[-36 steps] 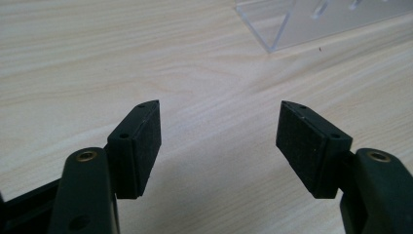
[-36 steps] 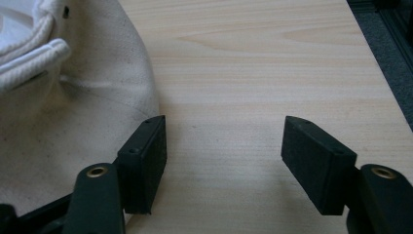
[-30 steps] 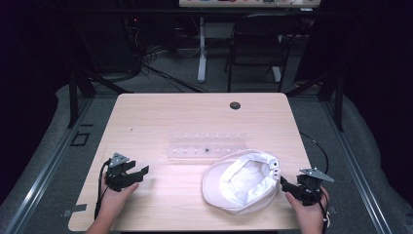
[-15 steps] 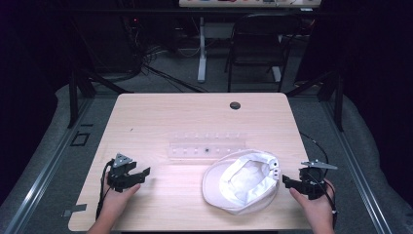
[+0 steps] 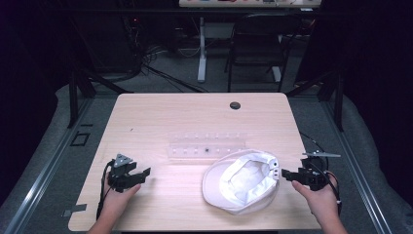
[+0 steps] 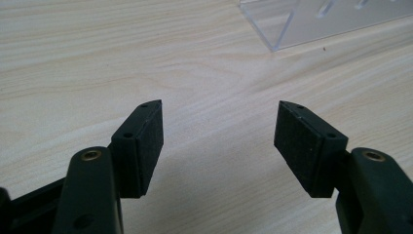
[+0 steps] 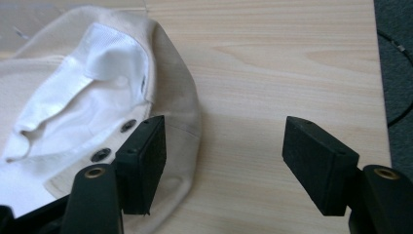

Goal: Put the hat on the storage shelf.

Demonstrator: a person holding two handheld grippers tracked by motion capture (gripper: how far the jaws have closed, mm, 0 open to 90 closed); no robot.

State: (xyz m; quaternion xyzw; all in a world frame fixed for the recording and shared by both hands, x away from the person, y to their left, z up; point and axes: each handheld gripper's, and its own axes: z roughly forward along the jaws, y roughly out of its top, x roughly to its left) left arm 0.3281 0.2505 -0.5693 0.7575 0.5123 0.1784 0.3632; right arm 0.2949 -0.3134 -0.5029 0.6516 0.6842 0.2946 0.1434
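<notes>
A cream flat cap (image 5: 242, 181) lies upside down on the right half of the wooden table, its white lining (image 7: 83, 97) facing up. My right gripper (image 5: 286, 174) stands open just right of the cap, its left pad (image 7: 146, 156) over the cap's rim and nothing between the jaws. My left gripper (image 5: 142, 174) hovers open over bare wood at the front left, well away from the cap. In the left gripper view both pads (image 6: 141, 146) stand wide apart with nothing in them.
A clear plastic rack (image 5: 208, 145) lies at the table's middle, just behind the cap; its corner (image 6: 311, 24) appears in the left gripper view. A round cable hole (image 5: 235, 105) sits near the far edge. The table's right edge (image 7: 382, 97) is close to my right gripper.
My right gripper has shifted slightly outward and back toward the cap's right rim. The left gripper has barely moved. The cap lies as before.
</notes>
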